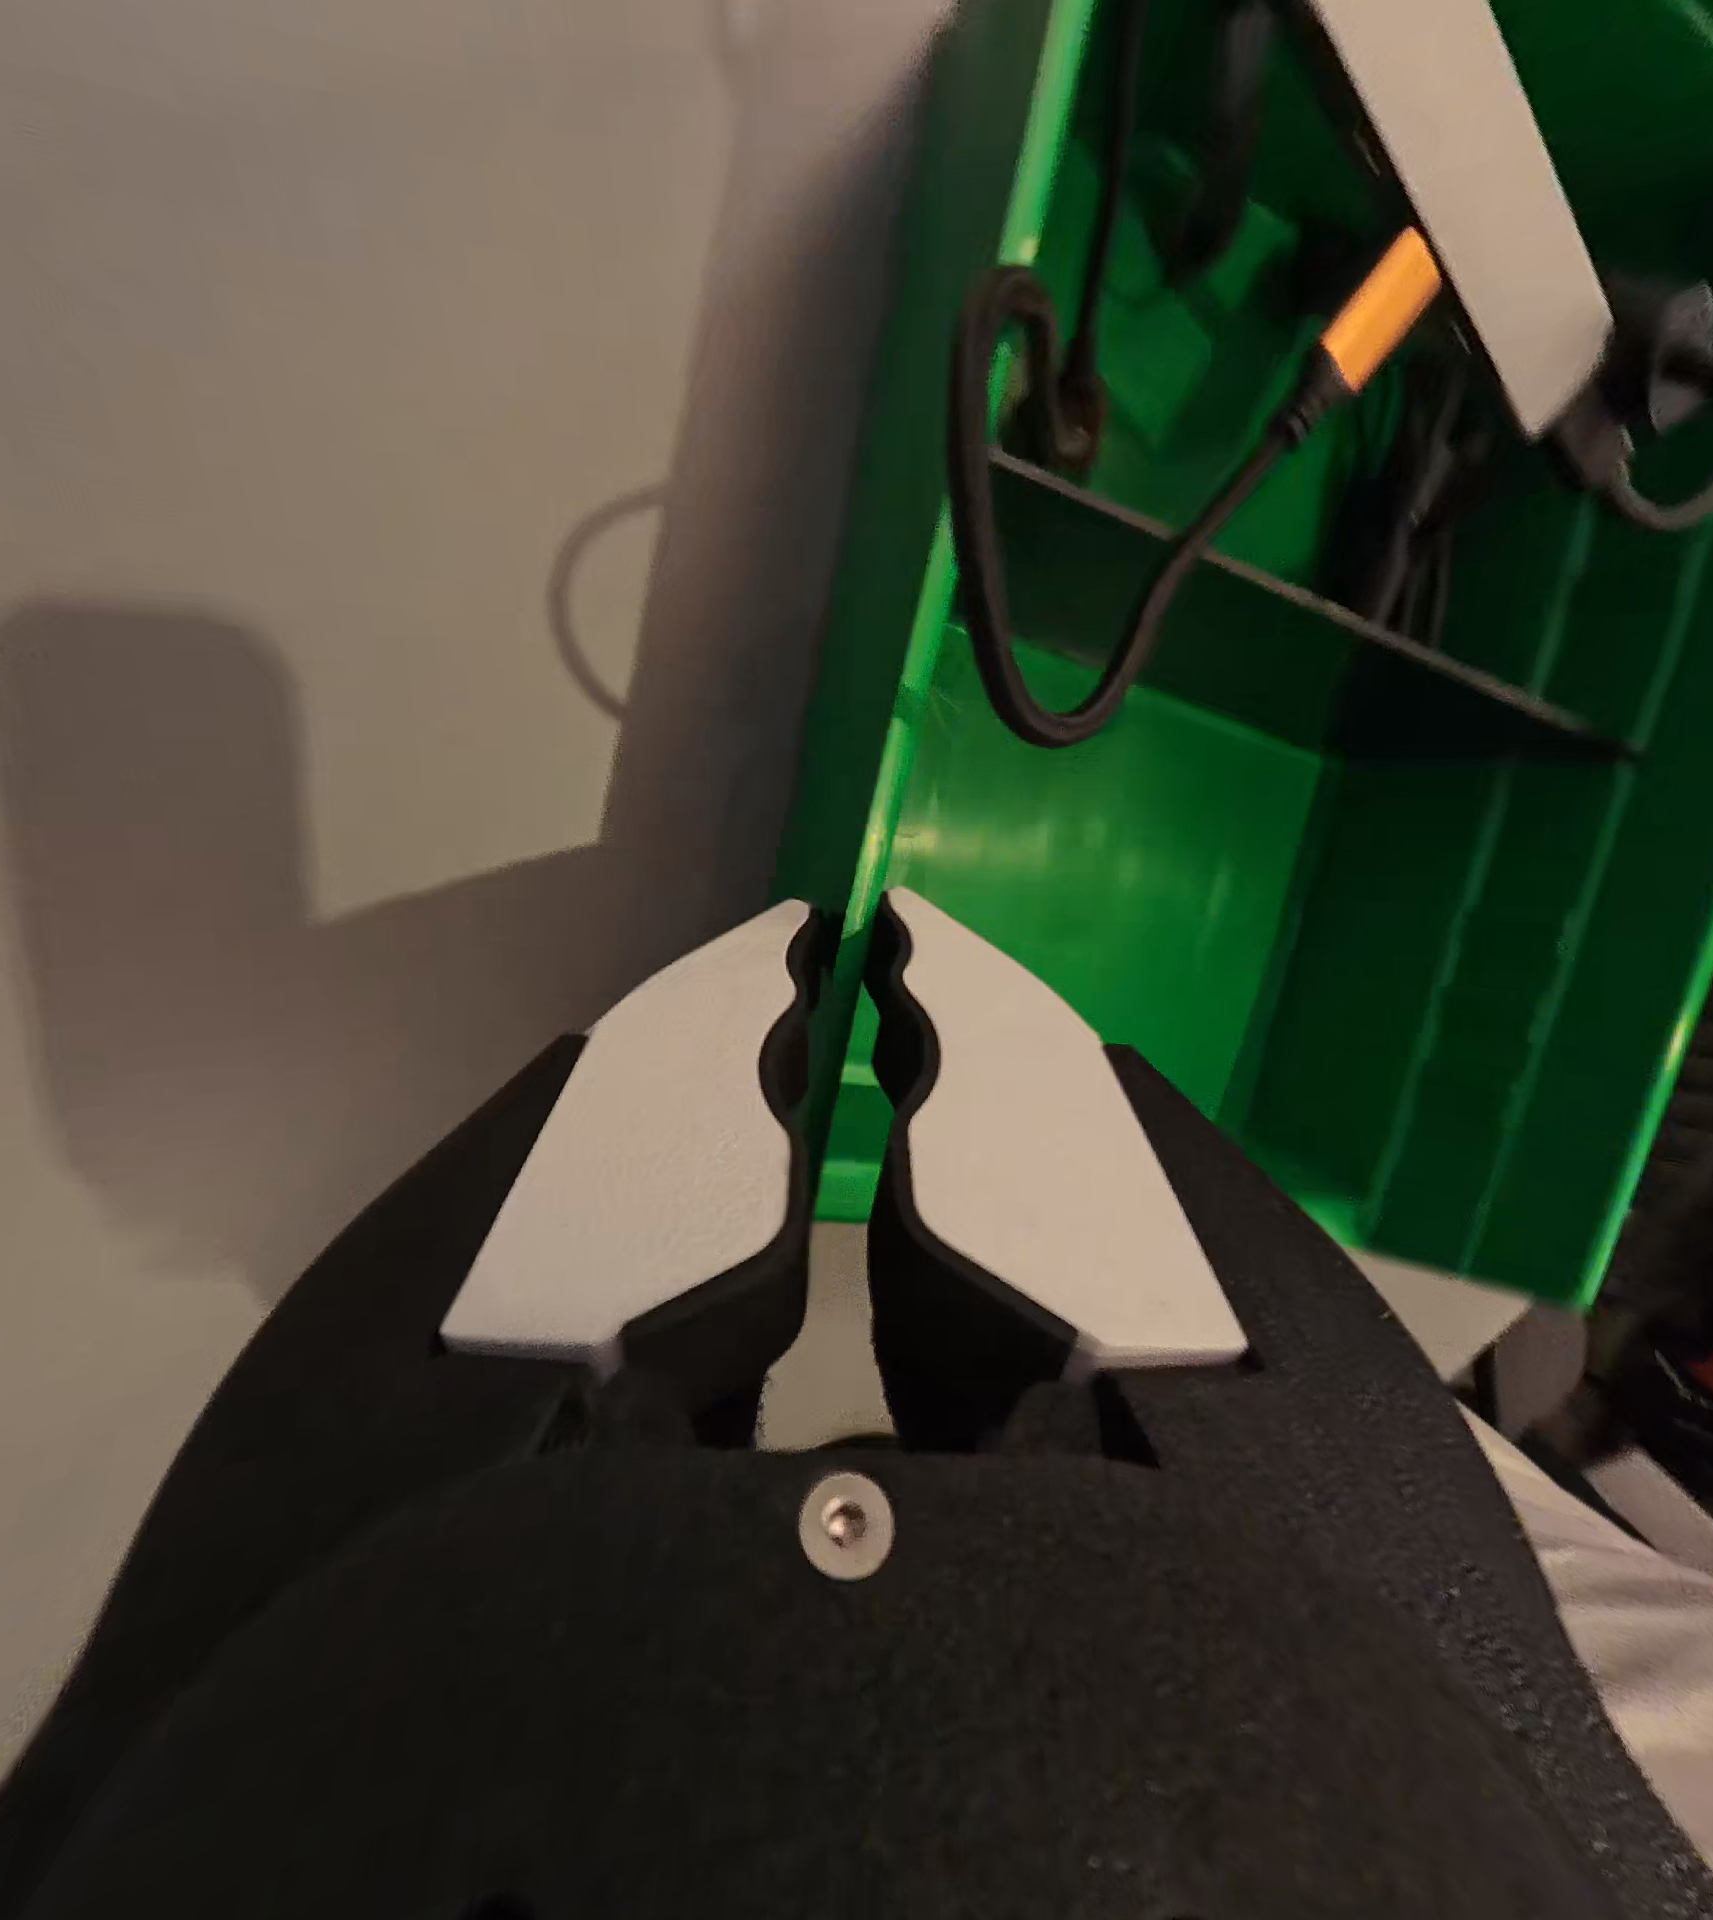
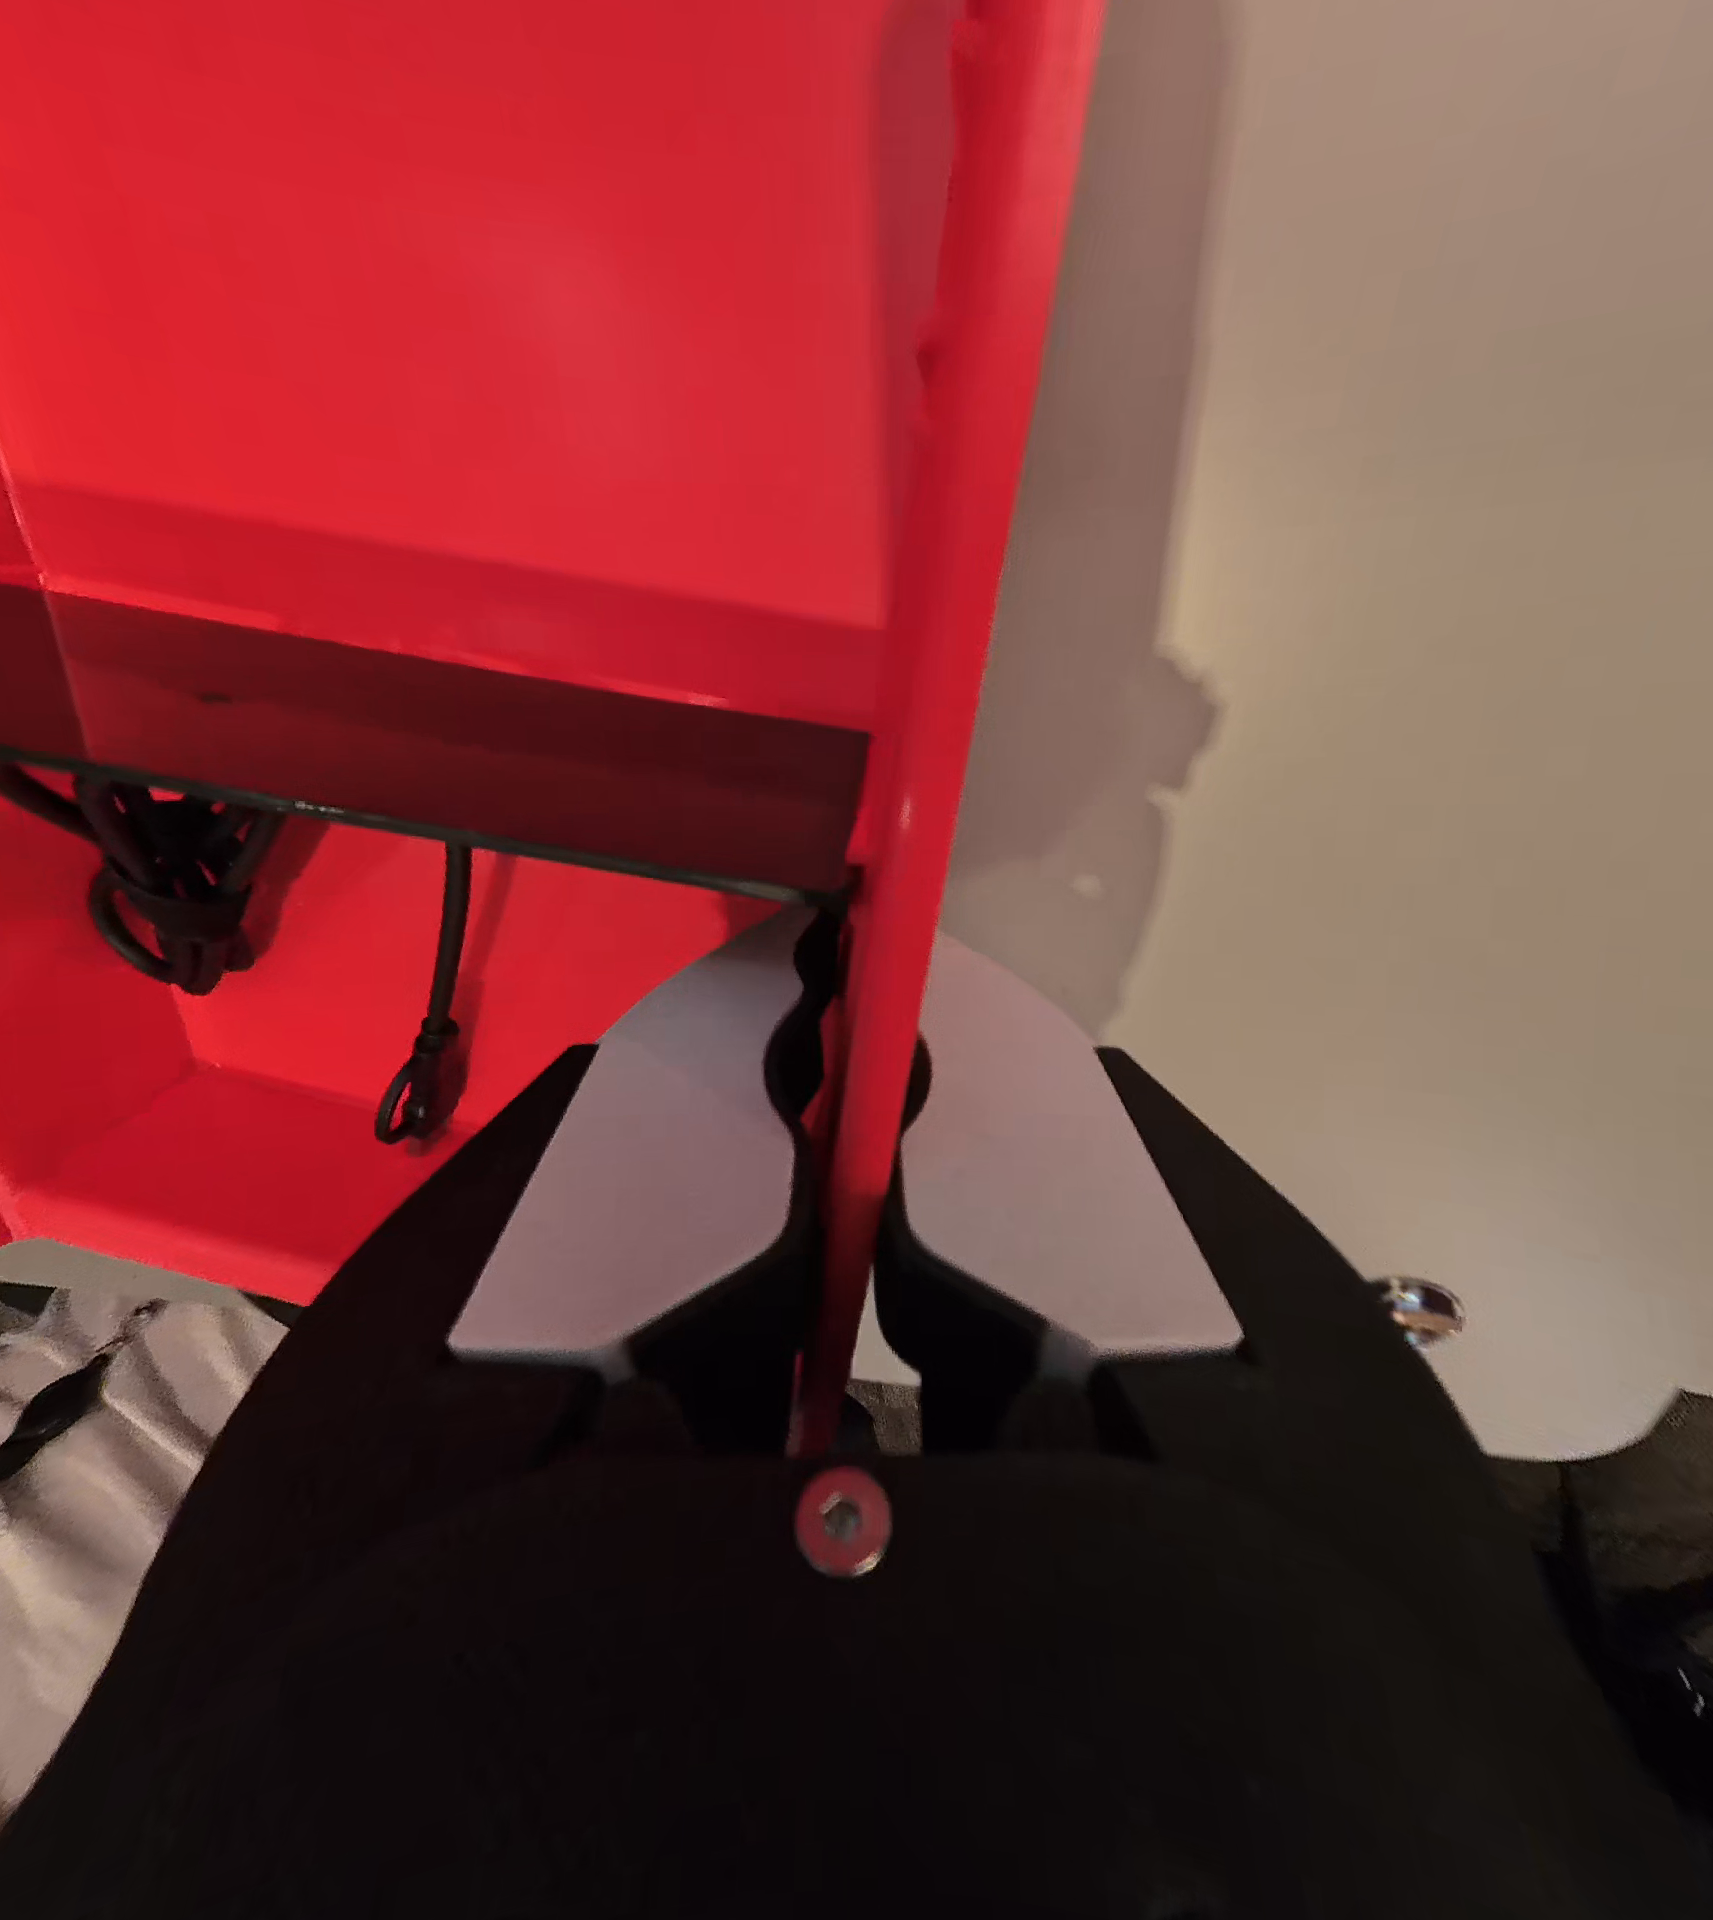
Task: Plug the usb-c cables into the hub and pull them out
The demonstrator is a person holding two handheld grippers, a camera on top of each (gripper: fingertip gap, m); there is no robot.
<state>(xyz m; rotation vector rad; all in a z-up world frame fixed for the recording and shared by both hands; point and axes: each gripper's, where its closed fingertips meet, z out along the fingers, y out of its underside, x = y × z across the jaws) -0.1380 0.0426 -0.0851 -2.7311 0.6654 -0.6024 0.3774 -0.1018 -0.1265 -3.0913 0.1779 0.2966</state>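
Hub point(image 1: 1454, 197) sits beyond left tongs point(image 1: 850, 925) gripping green bin point(image 1: 1091, 862); right tongs point(image 2: 867, 966) grip red bin point(image 2: 478, 312).

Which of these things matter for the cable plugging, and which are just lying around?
For the job:
- grey hub
- orange-plugged cable
- loose black cable
- left gripper, clamped on the green bin
- right gripper, clamped on the red bin

Lying about:
- grey cloth
- bundled black cable
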